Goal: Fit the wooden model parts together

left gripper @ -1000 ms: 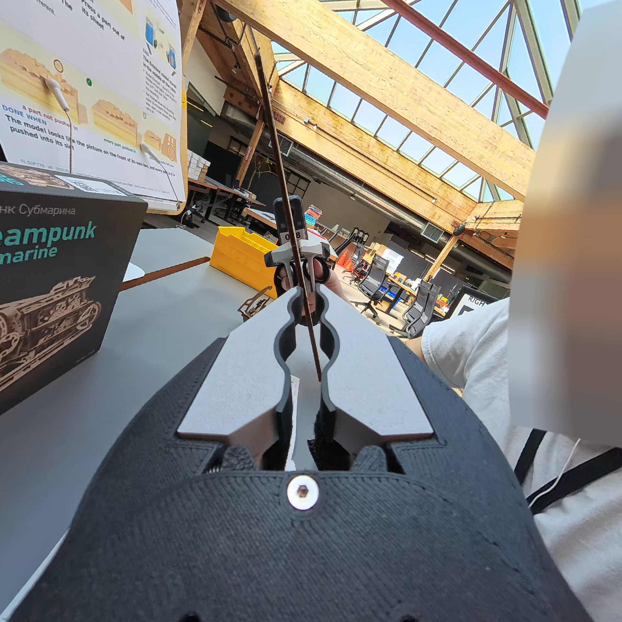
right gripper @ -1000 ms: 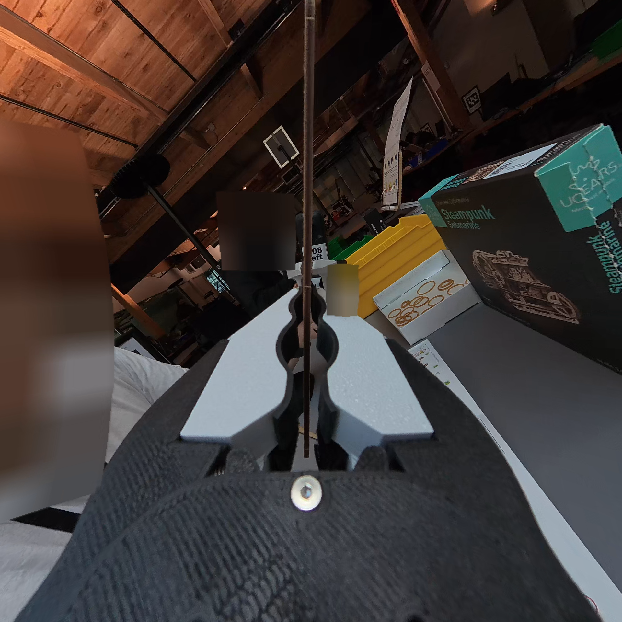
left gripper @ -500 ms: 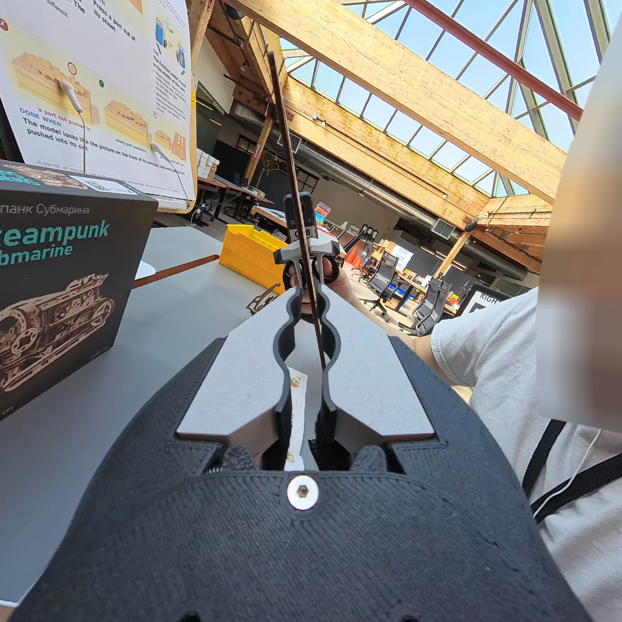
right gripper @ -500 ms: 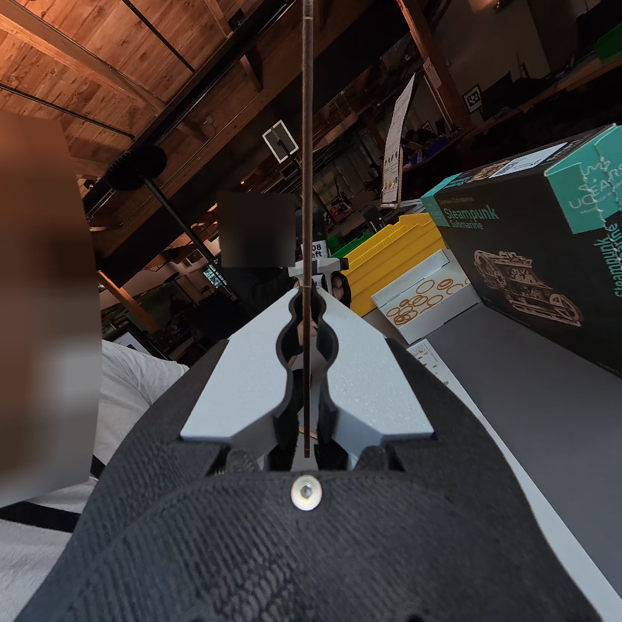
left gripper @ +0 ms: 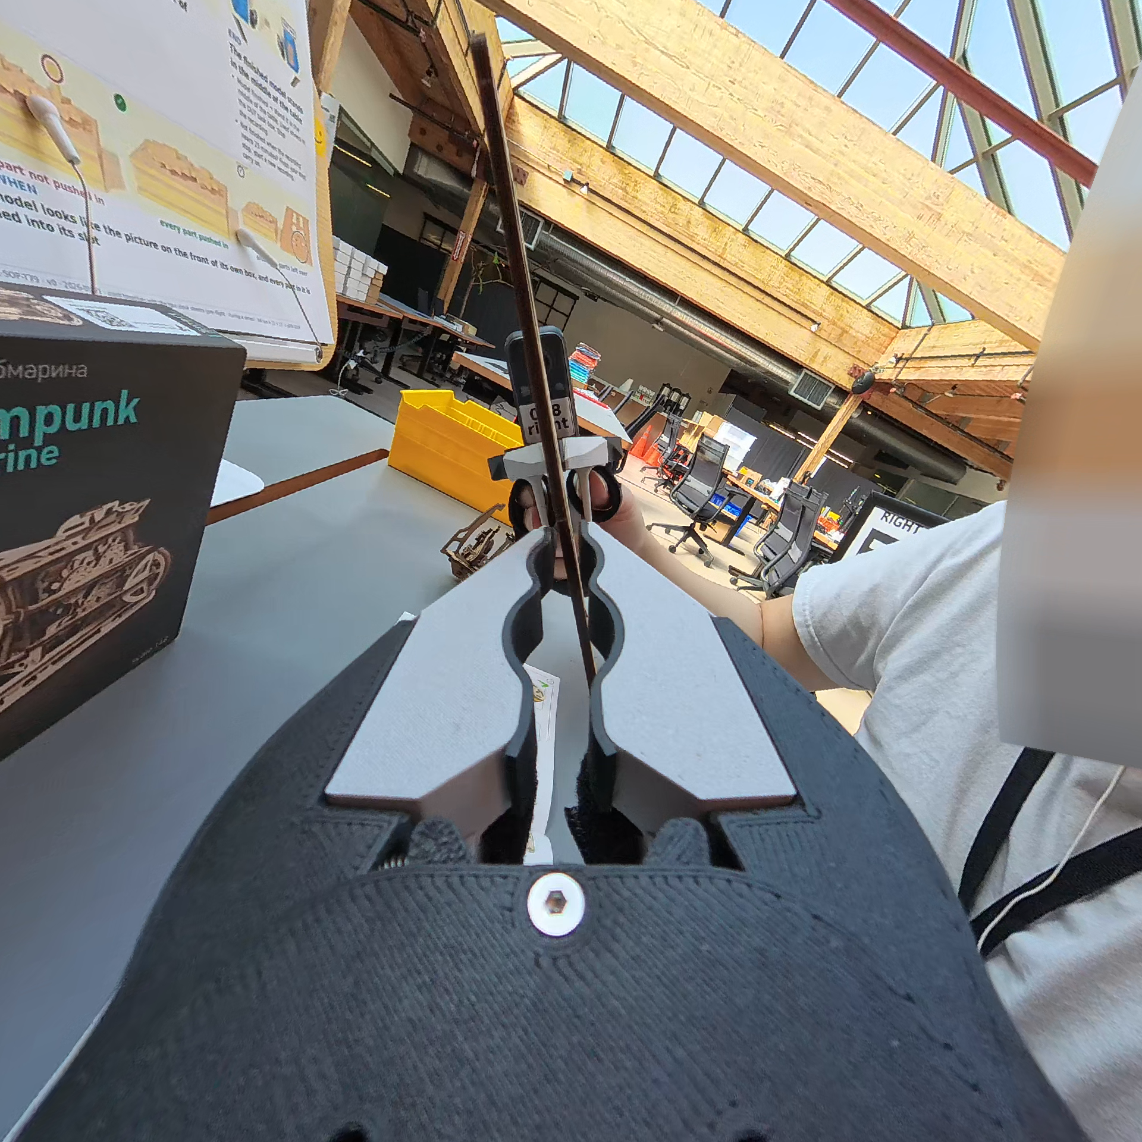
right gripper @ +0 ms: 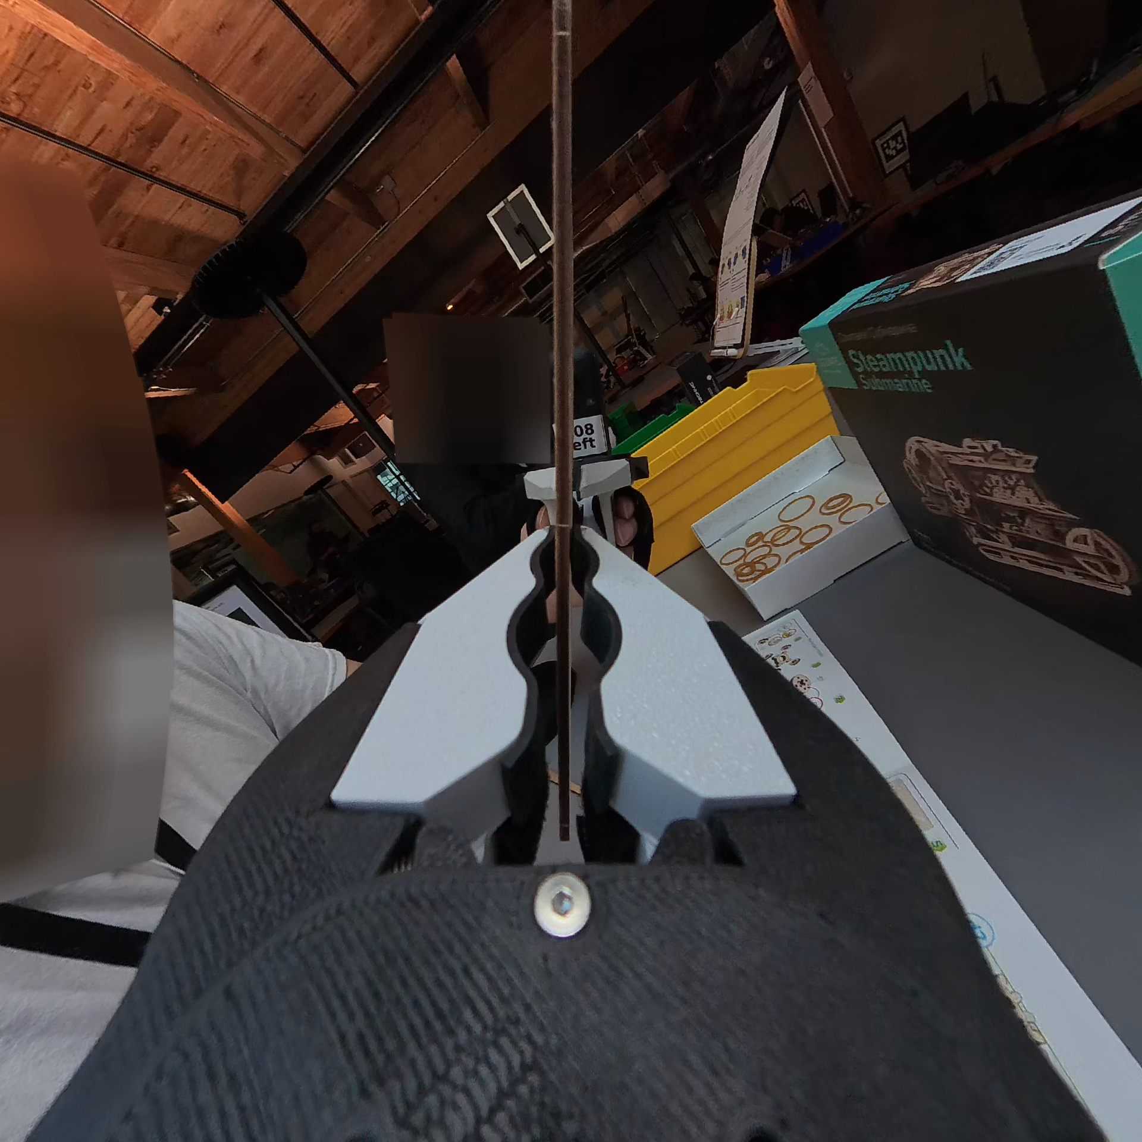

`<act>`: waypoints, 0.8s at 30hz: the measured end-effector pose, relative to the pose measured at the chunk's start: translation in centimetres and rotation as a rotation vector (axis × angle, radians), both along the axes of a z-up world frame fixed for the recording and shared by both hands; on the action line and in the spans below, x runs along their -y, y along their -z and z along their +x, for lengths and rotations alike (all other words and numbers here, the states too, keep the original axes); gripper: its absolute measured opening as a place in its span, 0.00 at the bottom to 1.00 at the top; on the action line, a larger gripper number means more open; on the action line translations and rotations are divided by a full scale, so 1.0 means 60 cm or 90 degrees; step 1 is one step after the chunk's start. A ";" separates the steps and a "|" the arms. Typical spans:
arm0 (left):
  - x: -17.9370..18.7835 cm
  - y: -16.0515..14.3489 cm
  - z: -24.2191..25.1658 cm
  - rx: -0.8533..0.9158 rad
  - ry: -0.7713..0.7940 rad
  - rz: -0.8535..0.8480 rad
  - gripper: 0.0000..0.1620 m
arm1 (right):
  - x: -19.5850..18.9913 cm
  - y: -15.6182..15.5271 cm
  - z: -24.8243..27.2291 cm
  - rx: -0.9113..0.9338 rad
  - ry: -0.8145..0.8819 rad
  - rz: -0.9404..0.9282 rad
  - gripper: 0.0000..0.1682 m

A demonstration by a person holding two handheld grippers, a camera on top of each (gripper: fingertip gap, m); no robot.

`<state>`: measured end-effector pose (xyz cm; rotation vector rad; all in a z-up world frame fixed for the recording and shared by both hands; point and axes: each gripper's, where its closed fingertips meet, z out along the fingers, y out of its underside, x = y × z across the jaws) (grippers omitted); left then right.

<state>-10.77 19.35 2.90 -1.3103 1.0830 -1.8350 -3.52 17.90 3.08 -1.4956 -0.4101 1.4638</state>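
A thin dark wooden sheet, seen edge-on, runs up from between my fingers in both views: in the left wrist view (left gripper: 525,296) it leans left, in the right wrist view (right gripper: 561,309) it stands straight. My left gripper (left gripper: 563,532) is shut on it. My right gripper (right gripper: 562,536) is shut on it too. The two grippers face each other above the grey table; the right one shows beyond the sheet in the left wrist view (left gripper: 556,476), the left one in the right wrist view (right gripper: 584,479). A small part-built wooden model (left gripper: 476,545) sits on the table.
A black model box (left gripper: 93,494) stands on the table (left gripper: 296,587), with a yellow bin (left gripper: 451,445) behind it. A white tray of wooden rings (right gripper: 797,531) lies beside the bin. An instruction sheet (right gripper: 797,667) lies under the grippers. A poster (left gripper: 154,154) stands behind the box. The person's torso is close by. About 8 centimeters separates my left fingertips from my right.
Both grippers keep their hold on the sheet. The pair has shifted a little towards the box, which looms larger in the right wrist view.
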 end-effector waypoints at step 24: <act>-0.032 -0.040 -0.045 0.031 -0.081 0.039 0.08 | 0.025 0.052 -0.083 0.075 -0.090 -0.011 0.01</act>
